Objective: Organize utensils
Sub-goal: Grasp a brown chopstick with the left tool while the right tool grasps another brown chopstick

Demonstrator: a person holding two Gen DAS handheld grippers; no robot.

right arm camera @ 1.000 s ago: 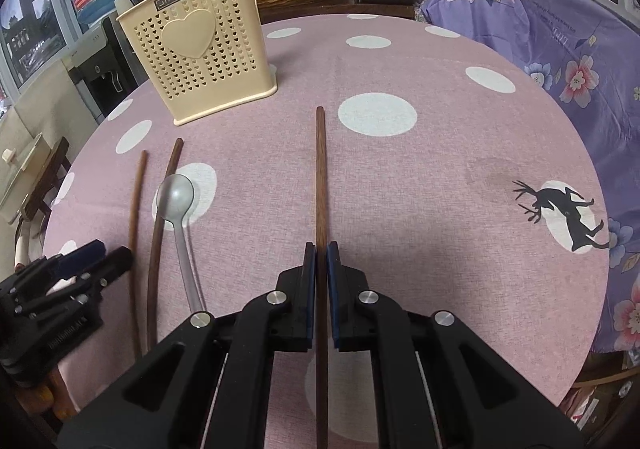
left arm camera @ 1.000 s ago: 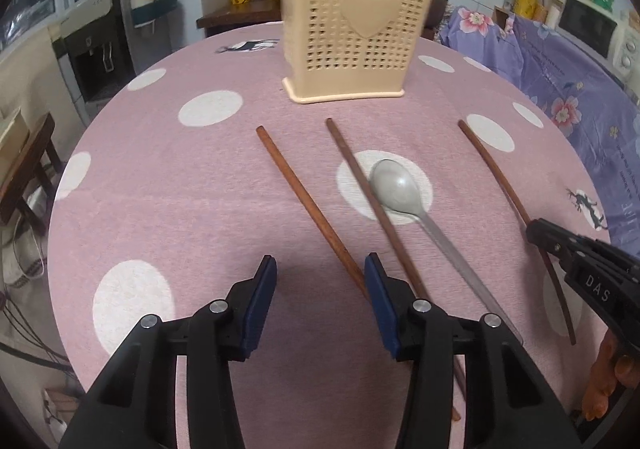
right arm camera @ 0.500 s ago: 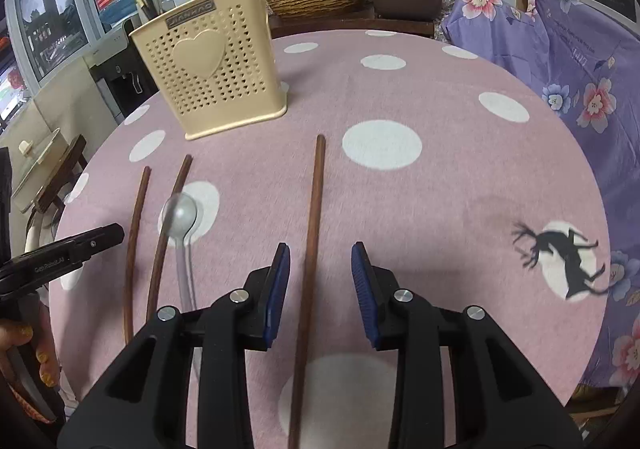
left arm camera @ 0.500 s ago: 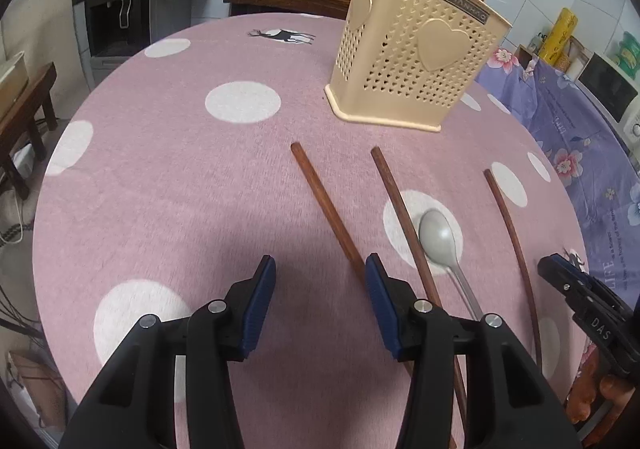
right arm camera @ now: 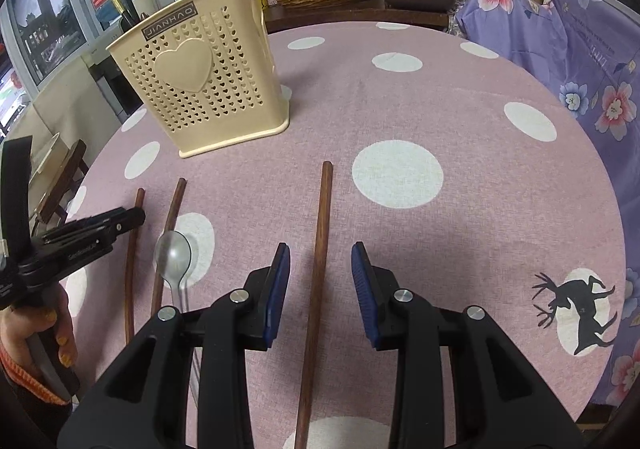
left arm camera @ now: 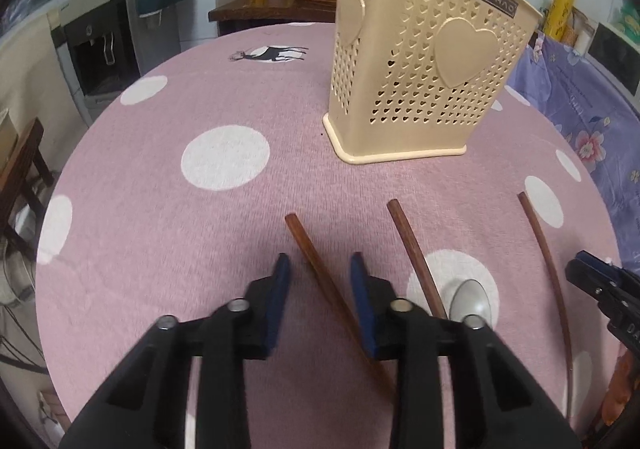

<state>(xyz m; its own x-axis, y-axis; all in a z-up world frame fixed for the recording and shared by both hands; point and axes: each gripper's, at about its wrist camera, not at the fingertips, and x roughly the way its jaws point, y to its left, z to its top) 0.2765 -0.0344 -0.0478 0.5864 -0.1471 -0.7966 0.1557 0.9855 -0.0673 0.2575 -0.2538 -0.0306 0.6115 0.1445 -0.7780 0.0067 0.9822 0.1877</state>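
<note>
Pink cloth with white polka dots covers the round table (right arm camera: 460, 121), the biggest thing here. Toward its far edge stands the cream perforated plastic utensil holder with heart badges (right arm camera: 208, 81), upright, with a few handles already poking out of its top.

Nearer the front edge lie the loose pieces, roughly side by side and pointing toward the holder. Three dark brown wooden chopsticks: the right chopstick (right arm camera: 320, 249) lies apart toward the table's middle, the middle chopstick (left arm camera: 416, 253) and the left chopstick (left arm camera: 320, 269) lie closer to the left edge. A small silver metal spoon (right arm camera: 174, 255) rests with its bowl just beside the middle chopstick, perhaps touching it; I cannot tell.

The left tool (left arm camera: 320, 281) sits low with its blue pads spread wide on either side of the left chopstick, not closed on it. The right tool (right arm camera: 322, 277) is likewise wide apart, straddling the right chopstick without gripping it.

These sticks look light, stiff and smooth, so I judge they would roll or swivel if pinched near one end. Taking each around its middle, square across the shaft, should keep it from drooping. The spoon looks slick and thin; its handle seems the better hold than the rounded bowl.
</note>
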